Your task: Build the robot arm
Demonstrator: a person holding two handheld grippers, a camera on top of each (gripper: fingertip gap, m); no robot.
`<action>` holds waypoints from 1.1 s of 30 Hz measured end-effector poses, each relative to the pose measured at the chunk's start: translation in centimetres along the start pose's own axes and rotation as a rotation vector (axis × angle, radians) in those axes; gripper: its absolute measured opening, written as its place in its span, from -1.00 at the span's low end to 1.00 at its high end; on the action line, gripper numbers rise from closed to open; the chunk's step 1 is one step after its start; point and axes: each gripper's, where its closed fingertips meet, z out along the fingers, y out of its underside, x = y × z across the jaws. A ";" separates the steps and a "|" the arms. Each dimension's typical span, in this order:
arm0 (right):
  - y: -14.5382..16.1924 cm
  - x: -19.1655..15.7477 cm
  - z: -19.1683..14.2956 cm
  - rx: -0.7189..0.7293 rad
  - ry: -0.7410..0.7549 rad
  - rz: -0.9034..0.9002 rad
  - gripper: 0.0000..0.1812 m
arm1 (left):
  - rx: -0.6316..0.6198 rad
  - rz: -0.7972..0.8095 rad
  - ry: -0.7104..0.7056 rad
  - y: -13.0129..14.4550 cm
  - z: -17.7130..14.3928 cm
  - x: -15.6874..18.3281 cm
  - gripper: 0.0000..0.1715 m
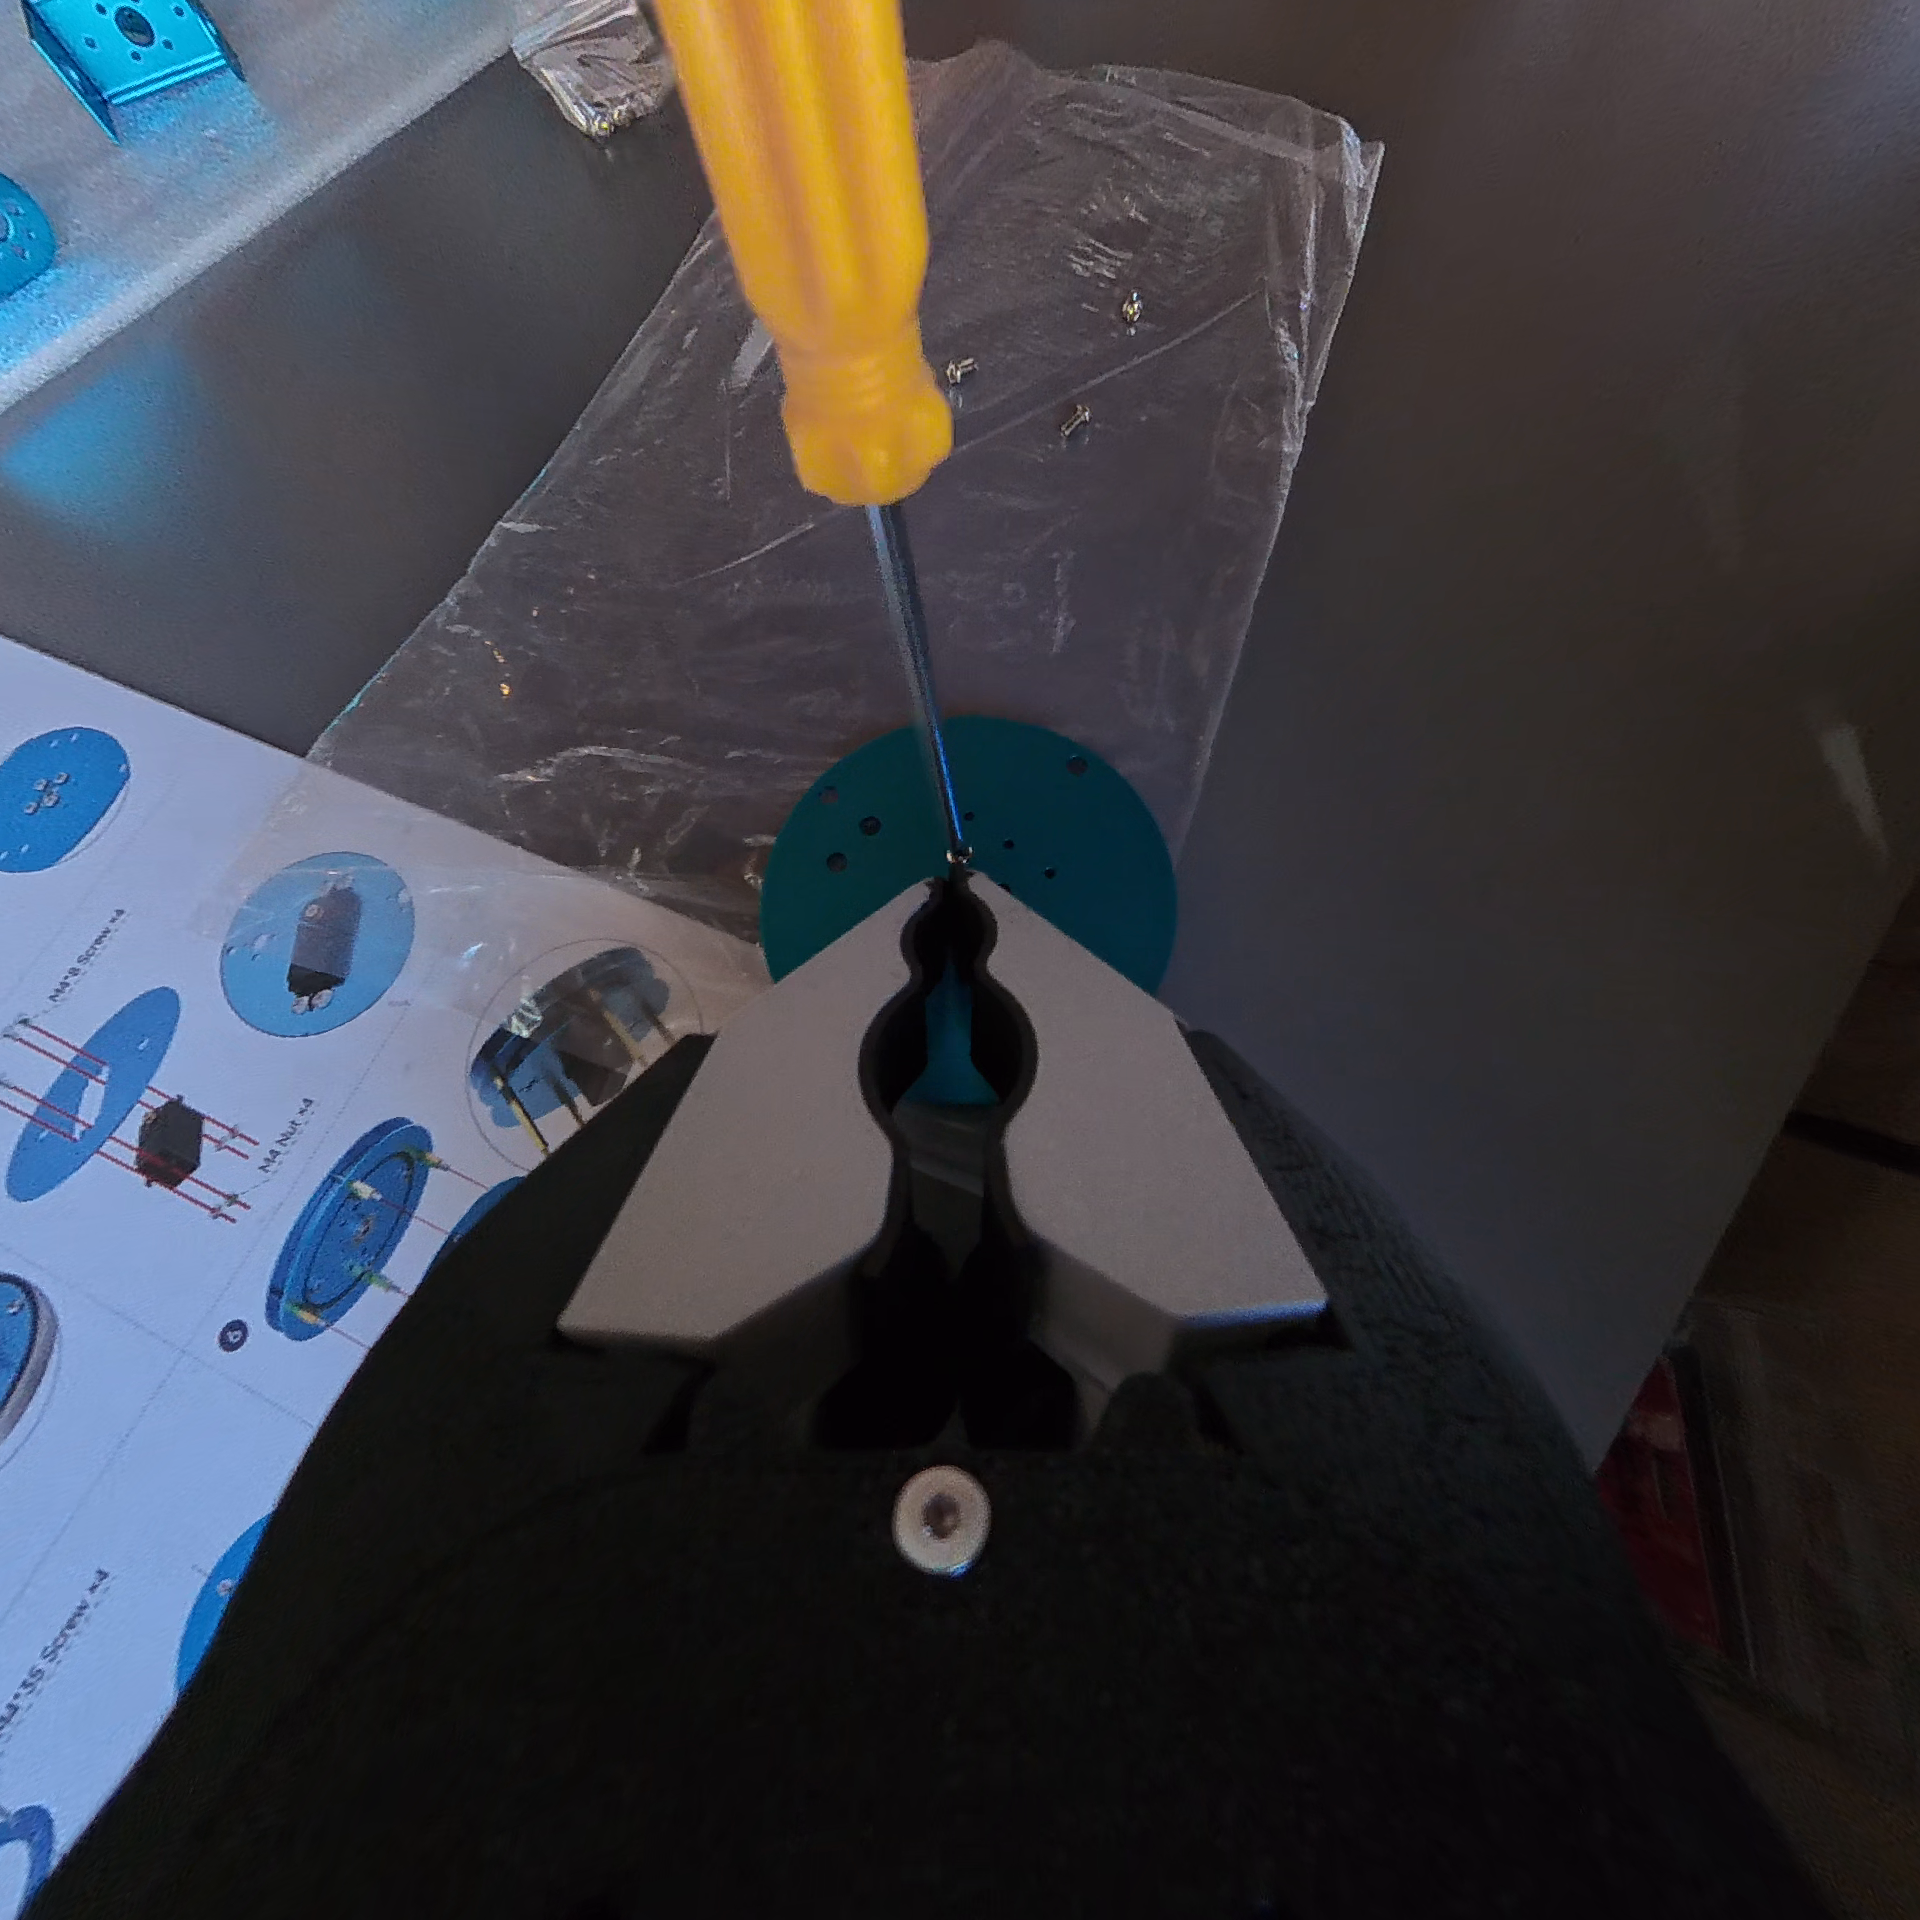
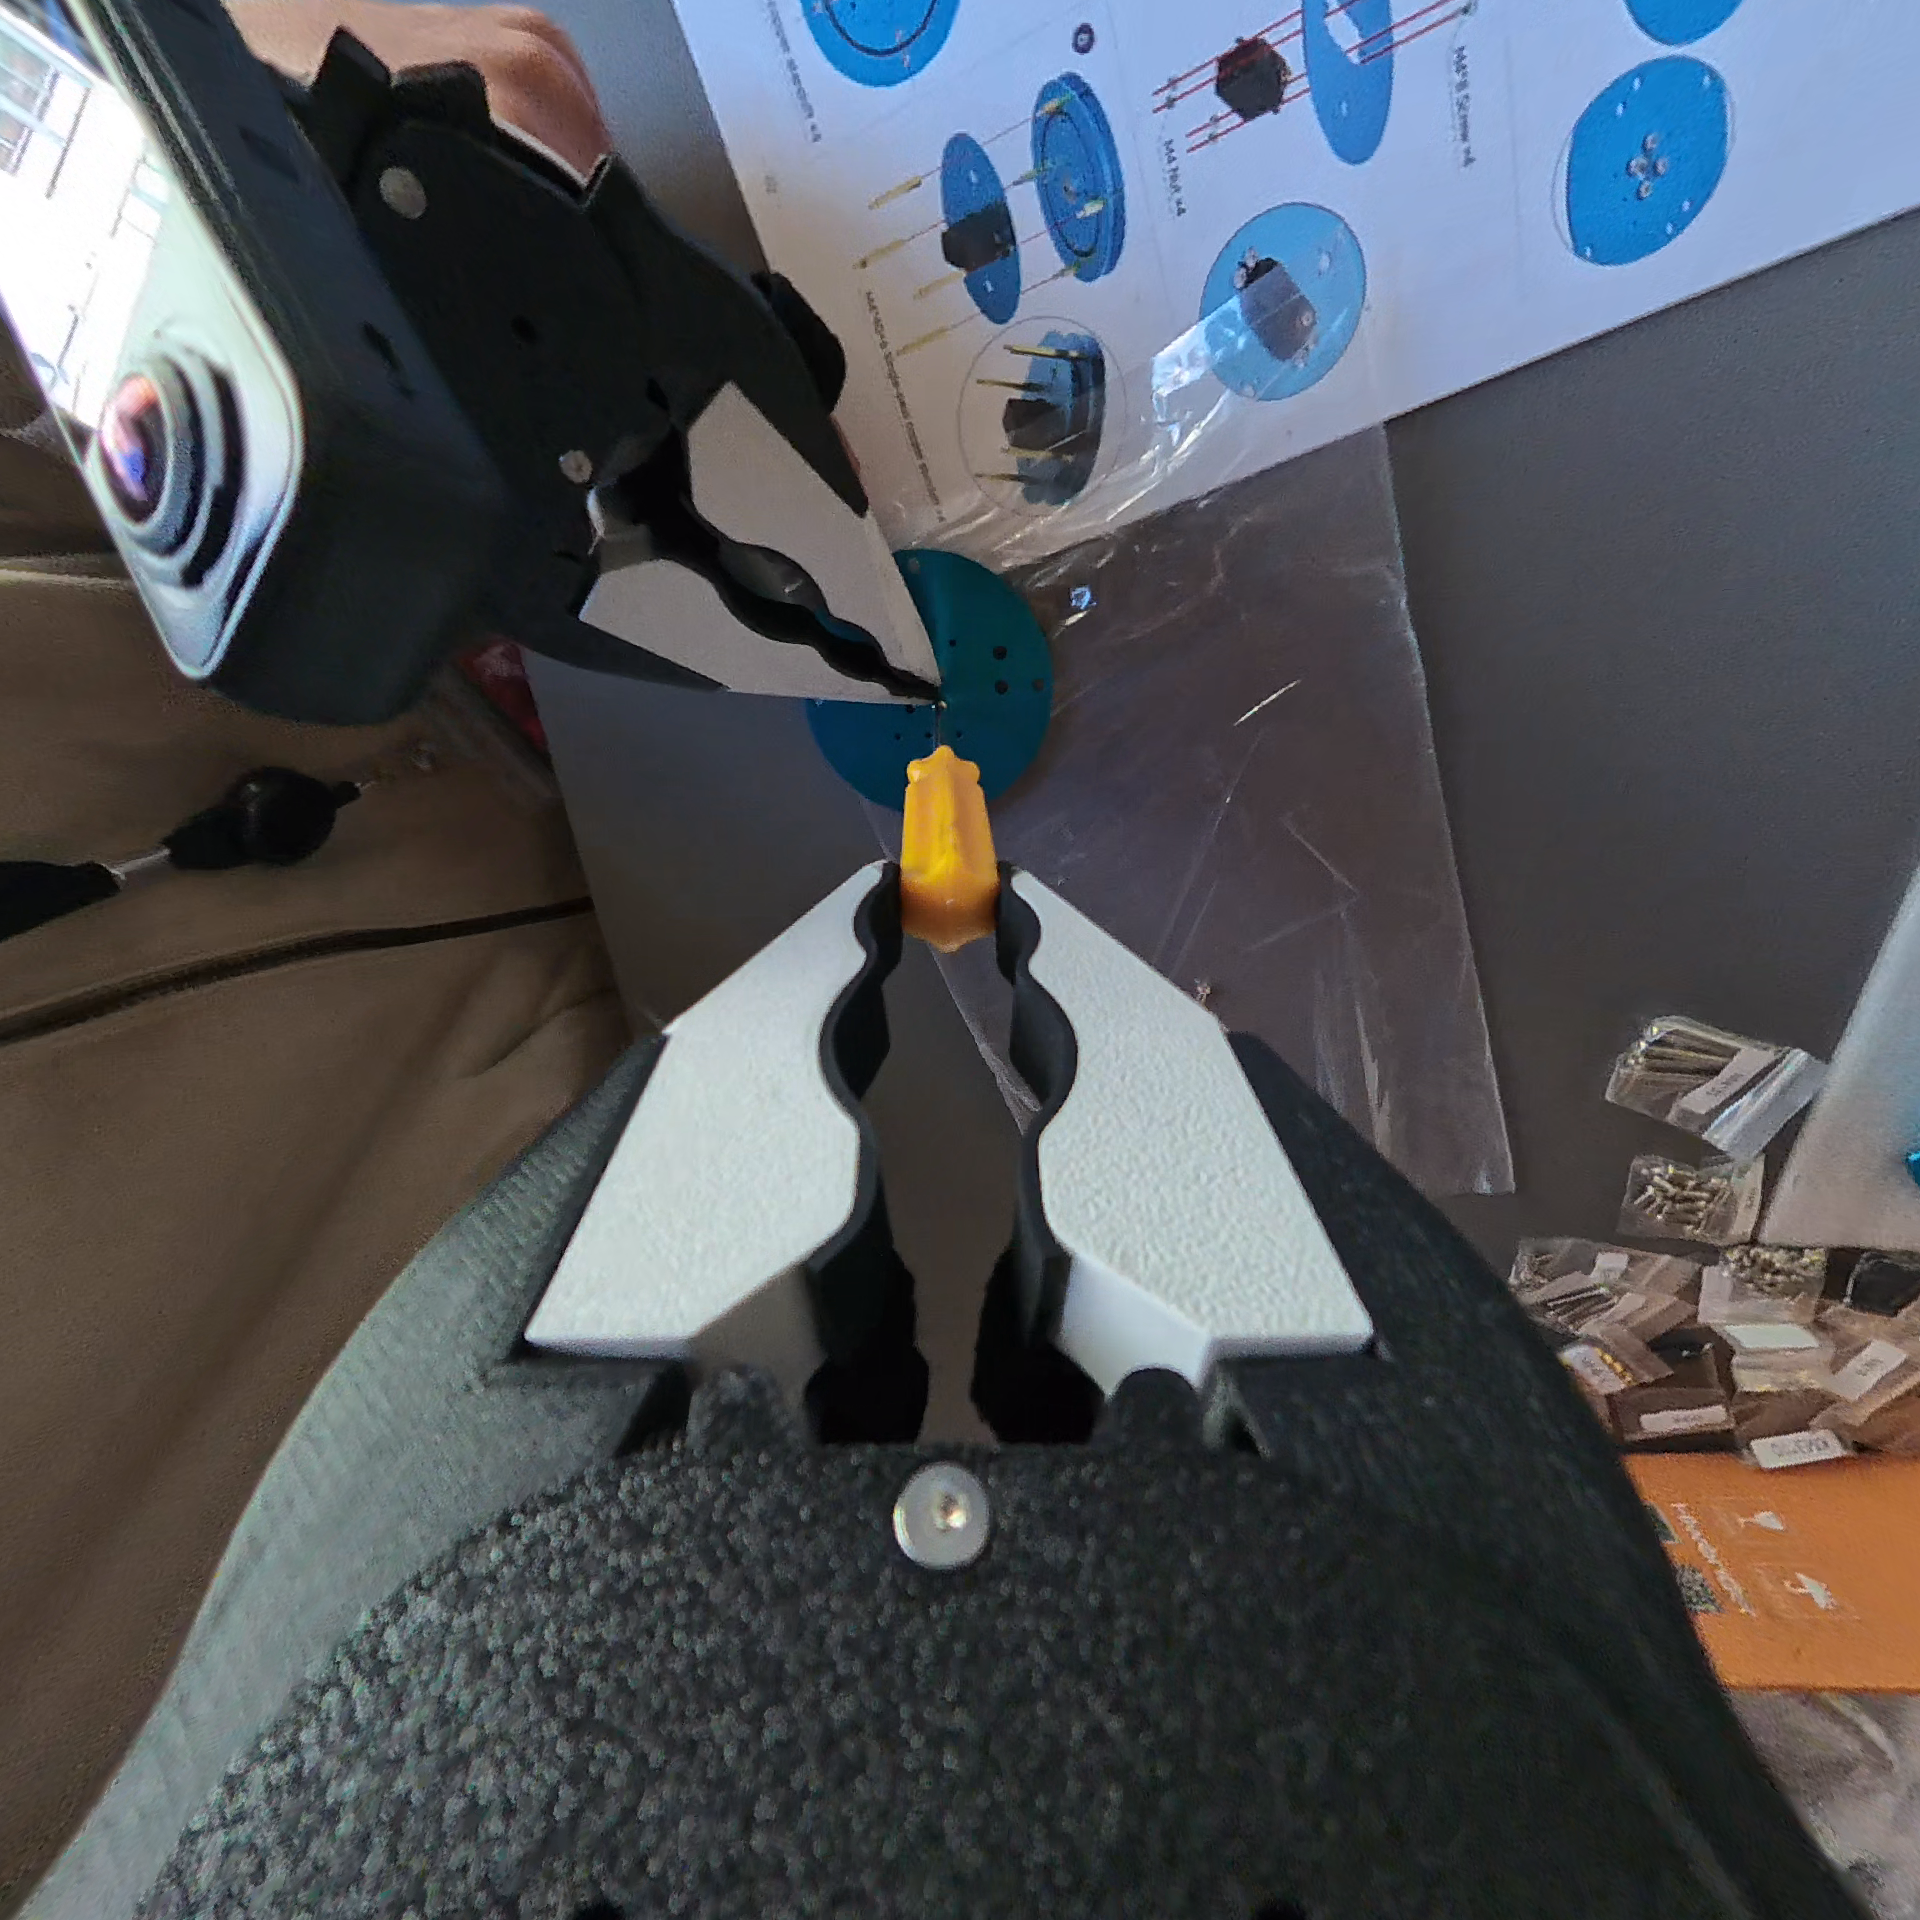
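Left wrist view: left gripper [image 1: 951, 883] has its jaws clenched at the tips, pinching what looks like a tiny screw [image 1: 958, 854] just above the teal disc [image 1: 1039, 821]; the item is too small to identify with certainty.
Screwdriver: yellow-handled screwdriver [image 1: 821, 260] comes in steeply from above; its shaft tip meets the small screw right at the left jaw tips.
Right gripper: right gripper [image 2: 948, 883] has its jaws clamped on the butt end of the screwdriver handle [image 2: 943, 842], driver pointing away along the fingers toward the disc.
Disc location: teal perforated disc [image 2: 966, 665] lies flat on a clear plastic bag [image 1: 935, 520], on the grey bench [image 1: 1558, 416]; several loose screws [image 1: 1075, 418] rest on the bag farther off.
Surroundings: printed instruction sheet [image 1: 156, 1039] beside the bag; blue metal brackets [image 1: 114, 52] at the far bench corner; packets of hardware [image 2: 1714, 1299] and an orange card [image 2: 1787, 1579] to the right.
Risk (judgement): the screw is held only at the extreme jaw tips, so side pressure from the driver could flick it out; the disc sits on slick plastic and may slide or spin under torque.
Pose: left gripper angled downward over the disc, a hand [image 2: 540, 73] behind it; right gripper nearly in line with the driver, opposing the left.
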 end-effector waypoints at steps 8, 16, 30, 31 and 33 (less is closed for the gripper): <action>-0.3 -0.5 0.3 0.180 0.010 -0.069 -0.82 | 0.000 0.001 -0.005 0.0 0.0 0.0 -0.99; 0.3 0.4 -1.5 0.312 0.034 -0.051 -0.82 | 0.000 -0.010 0.004 0.0 0.0 0.0 -0.99; 11.3 10.0 2.3 0.952 -0.153 0.321 -0.83 | 0.002 -0.063 0.025 0.0 -0.1 0.1 -1.00; 11.7 10.2 2.5 0.998 -0.155 0.329 -0.83 | 0.002 -0.071 0.030 0.0 -0.1 0.1 -1.00; 12.7 10.5 3.5 1.012 -0.175 0.341 -0.83 | 0.003 -0.068 0.028 0.0 -0.2 0.1 -0.97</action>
